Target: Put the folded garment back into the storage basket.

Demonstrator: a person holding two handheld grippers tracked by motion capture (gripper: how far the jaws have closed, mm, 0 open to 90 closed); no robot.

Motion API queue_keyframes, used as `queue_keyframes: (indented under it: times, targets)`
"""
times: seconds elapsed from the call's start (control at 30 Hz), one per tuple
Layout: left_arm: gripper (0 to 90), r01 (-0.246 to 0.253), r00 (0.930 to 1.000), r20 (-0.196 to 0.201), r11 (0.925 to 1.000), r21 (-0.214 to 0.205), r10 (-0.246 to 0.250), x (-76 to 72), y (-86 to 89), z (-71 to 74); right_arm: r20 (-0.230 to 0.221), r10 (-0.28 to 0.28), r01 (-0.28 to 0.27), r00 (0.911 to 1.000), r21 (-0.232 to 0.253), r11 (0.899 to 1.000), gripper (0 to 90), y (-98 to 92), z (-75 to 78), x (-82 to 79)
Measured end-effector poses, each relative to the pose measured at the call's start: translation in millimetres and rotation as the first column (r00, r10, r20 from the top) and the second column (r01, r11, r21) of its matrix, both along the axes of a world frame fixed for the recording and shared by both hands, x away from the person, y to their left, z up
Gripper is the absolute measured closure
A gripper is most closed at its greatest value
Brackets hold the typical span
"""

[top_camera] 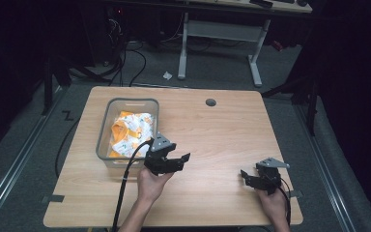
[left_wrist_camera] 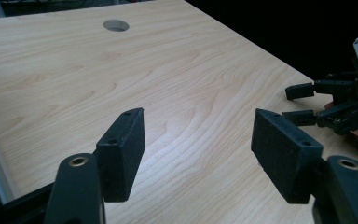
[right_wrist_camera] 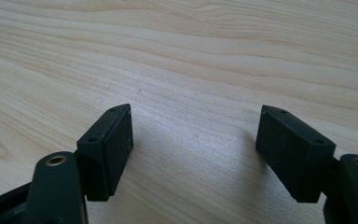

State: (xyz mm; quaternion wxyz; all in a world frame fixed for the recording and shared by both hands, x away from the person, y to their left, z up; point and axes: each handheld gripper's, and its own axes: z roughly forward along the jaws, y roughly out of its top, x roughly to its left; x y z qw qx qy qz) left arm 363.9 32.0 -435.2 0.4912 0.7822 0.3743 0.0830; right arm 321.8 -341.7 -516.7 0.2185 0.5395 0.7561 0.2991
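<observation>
1. A clear bin (top_camera: pixel 105 129) sits left of centre on the table (top_camera: pixel 222 130), its long axis running up the frame, holding orange-and-white packets (top_camera: pixel 131 131).
2. The left gripper (top_camera: pixel 179 160), just right of the bin, has its jaws apart and empty.
3. The right gripper (top_camera: pixel 245 177), lower right, has its jaws apart over bare wood.

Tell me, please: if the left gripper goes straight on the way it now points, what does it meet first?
Probably nothing close: the open left gripper points across bare light wooden table top, with the right gripper off to one side. Depth is unclear.
</observation>
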Motion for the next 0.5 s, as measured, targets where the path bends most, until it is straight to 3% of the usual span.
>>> queue_keyframes:
  times: [0.5]
  targets:
    - [35.2,0.003,0.9999,-0.01,0.9996,0.029,-0.003,-6.5,-9.4,-16.6,0.0,0.0,0.0,1.0,0.0,1.0,27.7,0.0,0.0,0.0]
